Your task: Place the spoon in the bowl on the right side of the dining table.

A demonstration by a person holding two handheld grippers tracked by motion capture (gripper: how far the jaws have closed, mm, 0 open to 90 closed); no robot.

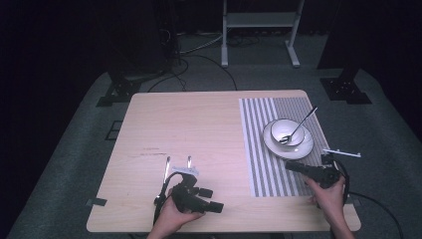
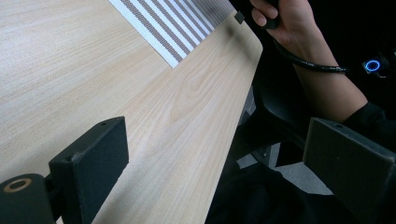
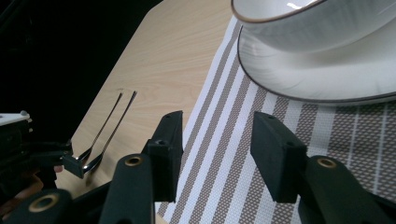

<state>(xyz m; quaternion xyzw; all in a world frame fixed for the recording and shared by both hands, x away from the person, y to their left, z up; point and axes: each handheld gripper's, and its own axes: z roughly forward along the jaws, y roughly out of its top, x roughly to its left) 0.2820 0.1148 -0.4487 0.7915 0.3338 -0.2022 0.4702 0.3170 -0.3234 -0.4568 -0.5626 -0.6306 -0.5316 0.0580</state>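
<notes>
Bowl point(image 1: 287, 131) and plate point(image 1: 300, 148) are seen stacked on the striped mat point(image 1: 263, 164), which is laid over the right part of the wooden table point(image 1: 189, 129). The bowl is set on the plate, toward its far-left side, and a spoon point(image 1: 298, 127) is rested in the bowl with its handle pointed up and away over the far-right rim. In the right gripper view the bowl point(image 3: 299, 23) and plate point(image 3: 327, 74) are shown close ahead, at the upper right, with thin dark rims.

The right gripper point(image 1: 293, 166) is held low over the mat just near the plate's near edge, gripped by the right hand point(image 1: 328, 196) at the table's near-right corner. Its jaws are seen spread apart in its own view, with nothing between them but the mat point(image 3: 219, 154).

The left gripper point(image 1: 178, 164) is held over bare wood near the table's near edge, well apart from the mat, by the left hand point(image 1: 174, 216). Its jaws are seen wide apart in the left gripper view, with the table edge between them and nothing clamped. In that view the right hand point(image 2: 285, 18) is seen at the top, with a cable point(image 2: 308, 63) trailed across the wrist. Two thin metal prongs on the left gripper point(image 3: 100, 133) are shown in the right gripper view over the wood.
</notes>
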